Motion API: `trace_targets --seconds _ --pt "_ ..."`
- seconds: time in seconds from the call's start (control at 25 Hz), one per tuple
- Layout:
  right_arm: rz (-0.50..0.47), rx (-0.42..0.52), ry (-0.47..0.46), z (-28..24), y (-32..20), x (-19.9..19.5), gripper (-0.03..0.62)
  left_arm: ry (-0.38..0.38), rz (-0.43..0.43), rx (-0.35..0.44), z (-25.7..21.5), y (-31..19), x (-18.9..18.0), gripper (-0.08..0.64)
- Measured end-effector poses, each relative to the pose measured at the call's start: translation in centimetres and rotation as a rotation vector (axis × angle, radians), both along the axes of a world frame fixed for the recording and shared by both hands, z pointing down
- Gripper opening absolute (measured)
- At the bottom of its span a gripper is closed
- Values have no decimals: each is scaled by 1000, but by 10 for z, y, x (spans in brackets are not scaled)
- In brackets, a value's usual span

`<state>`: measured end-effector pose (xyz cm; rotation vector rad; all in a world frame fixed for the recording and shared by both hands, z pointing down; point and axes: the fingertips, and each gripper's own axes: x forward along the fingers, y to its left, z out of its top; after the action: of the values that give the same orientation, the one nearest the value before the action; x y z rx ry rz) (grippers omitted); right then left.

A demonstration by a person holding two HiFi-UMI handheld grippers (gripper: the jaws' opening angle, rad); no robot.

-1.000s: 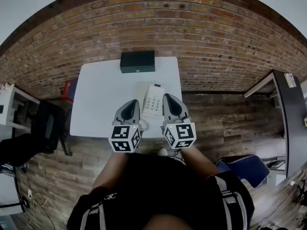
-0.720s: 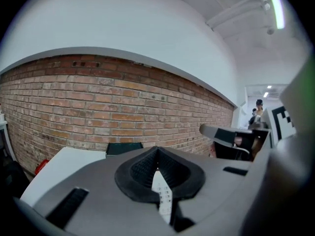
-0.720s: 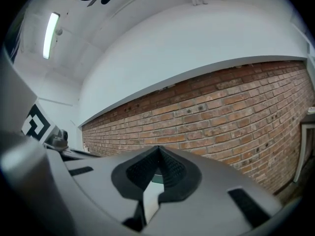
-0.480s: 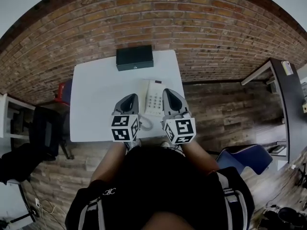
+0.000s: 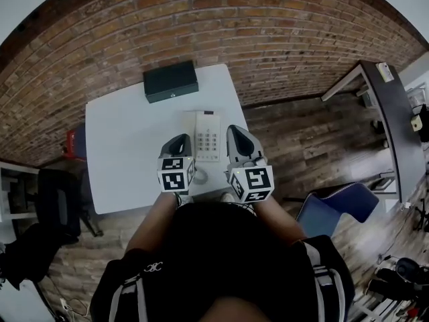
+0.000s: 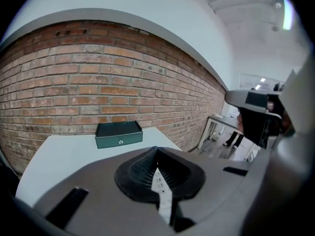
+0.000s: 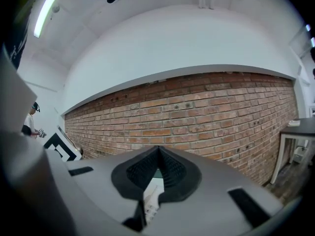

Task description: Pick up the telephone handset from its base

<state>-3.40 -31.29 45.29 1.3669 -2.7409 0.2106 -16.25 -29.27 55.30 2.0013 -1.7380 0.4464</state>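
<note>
Both grey plastic tools, the left tool (image 5: pixel 178 140) and the right tool (image 5: pixel 236 132), have their ribbed black pads closed tip to tip with nothing between them. They sit over the near edge of the smooth white bench (image 5: pixel 127 153). The flat, rectangular white telephone (image 5: pixel 207 136) lies on the bench between the tools, its handset hard to tell from the base, with a boxy dark green case (image 5: pixel 171 81) beyond it by the rough brick wall (image 5: pixel 221 25).

A red brick wall (image 5: pixel 281 32) backs the white desk (image 5: pixel 127 146). A wood-plank floor (image 5: pixel 301 136) spreads right toward a dark side table (image 5: pixel 395 123) and a blue chair (image 5: pixel 335 210).
</note>
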Motion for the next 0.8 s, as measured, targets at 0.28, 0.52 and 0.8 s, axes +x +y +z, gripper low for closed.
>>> trace_targets --seconds 0.28,0.52,0.8 --pt "47 -16 21 4 0 20 -3 27 81 -79 37 -16 14 127" --pt "93 -32 30 10 2 41 -3 13 32 -176 77 -27 12 140" --pt "150 -71 40 24 6 58 -3 -88 -13 -226 108 -43 -5 178"
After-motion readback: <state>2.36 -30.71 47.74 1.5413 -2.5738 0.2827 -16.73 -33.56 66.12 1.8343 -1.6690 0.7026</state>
